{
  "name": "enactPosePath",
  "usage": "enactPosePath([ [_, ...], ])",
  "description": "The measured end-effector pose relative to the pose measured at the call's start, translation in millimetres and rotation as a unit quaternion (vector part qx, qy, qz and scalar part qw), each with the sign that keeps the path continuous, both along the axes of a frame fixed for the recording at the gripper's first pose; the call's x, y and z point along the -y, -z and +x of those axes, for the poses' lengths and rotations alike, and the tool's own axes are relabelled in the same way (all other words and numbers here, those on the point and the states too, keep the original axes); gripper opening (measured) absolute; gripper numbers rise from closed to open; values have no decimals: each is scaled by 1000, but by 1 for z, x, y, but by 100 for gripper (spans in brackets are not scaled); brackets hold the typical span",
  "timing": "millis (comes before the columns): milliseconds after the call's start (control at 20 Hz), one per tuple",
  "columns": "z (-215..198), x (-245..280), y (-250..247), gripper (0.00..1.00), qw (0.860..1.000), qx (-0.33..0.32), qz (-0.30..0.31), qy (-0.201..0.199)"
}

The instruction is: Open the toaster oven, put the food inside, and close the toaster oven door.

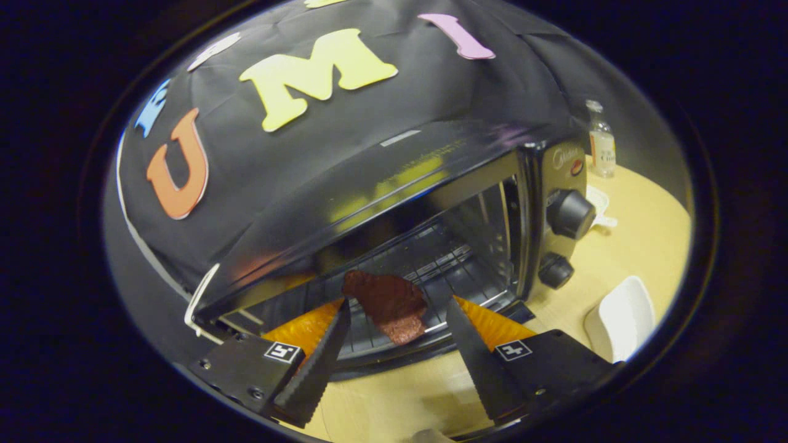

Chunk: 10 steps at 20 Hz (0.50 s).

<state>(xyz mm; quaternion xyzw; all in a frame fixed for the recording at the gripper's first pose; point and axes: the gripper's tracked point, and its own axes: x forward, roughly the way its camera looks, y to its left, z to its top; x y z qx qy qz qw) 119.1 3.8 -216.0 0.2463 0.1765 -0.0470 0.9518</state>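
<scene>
A flat, dark red slab of meat lies on the wire rack inside the open toaster oven. The gripper fingers are spread wide either side, holding nothing.

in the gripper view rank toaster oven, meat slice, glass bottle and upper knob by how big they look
1. toaster oven
2. meat slice, between the open gripper fingers
3. upper knob and glass bottle look alike; the bottle stands farther back, so unsure.

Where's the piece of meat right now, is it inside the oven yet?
The meat lies on the wire rack at the front of the open toaster oven, just ahead of the open gripper, between its fingertips and touching neither.
</scene>
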Motion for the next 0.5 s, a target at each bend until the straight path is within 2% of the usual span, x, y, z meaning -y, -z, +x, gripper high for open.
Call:
enactPosePath([
  [250, -82, -9, -47, 99, 996, 21, -77, -51],
  [500, -144, 1, -91, 100, 989, 51, -117, -71],
])
